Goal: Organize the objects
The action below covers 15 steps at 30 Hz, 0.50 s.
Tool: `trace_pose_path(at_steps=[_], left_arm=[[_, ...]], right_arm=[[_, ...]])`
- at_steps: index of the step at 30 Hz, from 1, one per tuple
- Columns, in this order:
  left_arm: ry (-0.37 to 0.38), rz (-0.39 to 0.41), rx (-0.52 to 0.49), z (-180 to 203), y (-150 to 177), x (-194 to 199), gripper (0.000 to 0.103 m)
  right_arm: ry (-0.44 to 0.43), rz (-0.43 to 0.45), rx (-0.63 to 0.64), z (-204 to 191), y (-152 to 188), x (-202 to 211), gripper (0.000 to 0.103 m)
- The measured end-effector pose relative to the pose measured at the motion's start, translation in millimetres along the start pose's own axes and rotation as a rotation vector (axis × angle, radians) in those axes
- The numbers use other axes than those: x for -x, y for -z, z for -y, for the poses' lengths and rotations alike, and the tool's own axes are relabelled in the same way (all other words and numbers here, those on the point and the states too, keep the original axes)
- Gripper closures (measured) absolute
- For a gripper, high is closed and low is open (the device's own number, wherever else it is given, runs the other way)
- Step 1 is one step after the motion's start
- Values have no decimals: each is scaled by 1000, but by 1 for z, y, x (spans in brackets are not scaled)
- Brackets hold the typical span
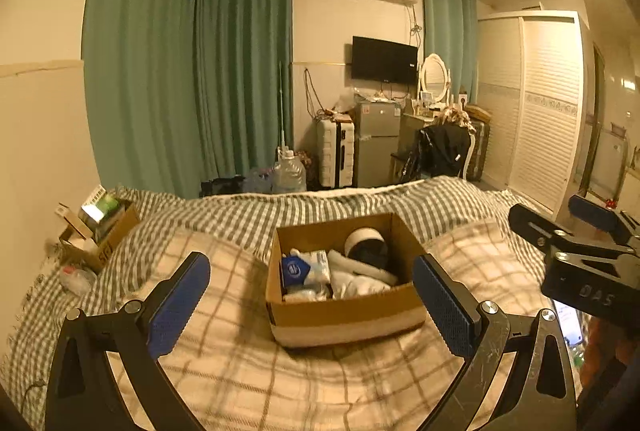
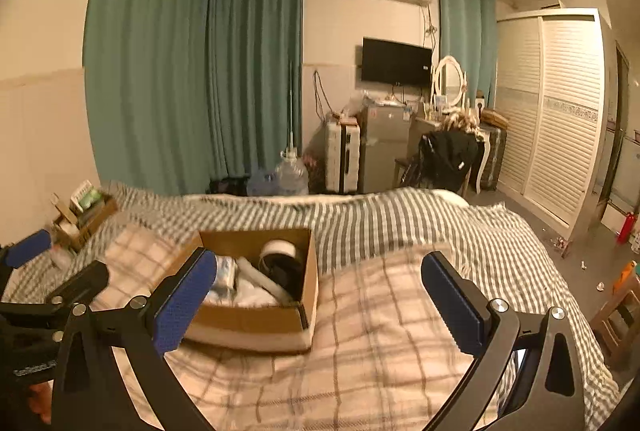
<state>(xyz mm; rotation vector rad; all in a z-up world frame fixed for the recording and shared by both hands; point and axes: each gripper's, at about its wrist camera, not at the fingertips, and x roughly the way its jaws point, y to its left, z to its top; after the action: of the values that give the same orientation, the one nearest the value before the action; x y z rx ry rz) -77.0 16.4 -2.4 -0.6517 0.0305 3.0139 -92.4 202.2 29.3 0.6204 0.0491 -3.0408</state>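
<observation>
An open cardboard box (image 1: 344,311) sits on the checked bed cover (image 1: 224,371). It holds a blue-and-white packet (image 1: 298,269), white cloth (image 1: 356,277) and a black-and-white round item (image 1: 366,243). My left gripper (image 1: 312,305) is open and empty, its blue pads either side of the box, in front of it. My right gripper (image 2: 320,301) is open and empty, to the right of the box (image 2: 256,319). It also shows at the right edge of the left wrist view (image 1: 568,231). The left gripper shows at the left edge of the right wrist view (image 2: 28,251).
A second cardboard box (image 1: 100,231) with small items sits at the bed's far left, a plastic bag (image 1: 76,279) beside it. Beyond the bed are green curtains, a water jug (image 1: 289,173), a suitcase, a small fridge, a chair and a wardrobe (image 1: 536,103).
</observation>
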Motion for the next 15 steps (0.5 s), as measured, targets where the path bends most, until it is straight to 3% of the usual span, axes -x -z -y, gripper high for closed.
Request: trace_pose_path(at_steps=[7, 15], left_arm=[[-29, 9, 17, -9, 4, 2, 0], [-34, -13, 19, -10, 8, -3, 0]], right_arm=[[10, -62, 21, -2, 21, -20, 0], [0, -55, 27, -7, 20, -16, 0]])
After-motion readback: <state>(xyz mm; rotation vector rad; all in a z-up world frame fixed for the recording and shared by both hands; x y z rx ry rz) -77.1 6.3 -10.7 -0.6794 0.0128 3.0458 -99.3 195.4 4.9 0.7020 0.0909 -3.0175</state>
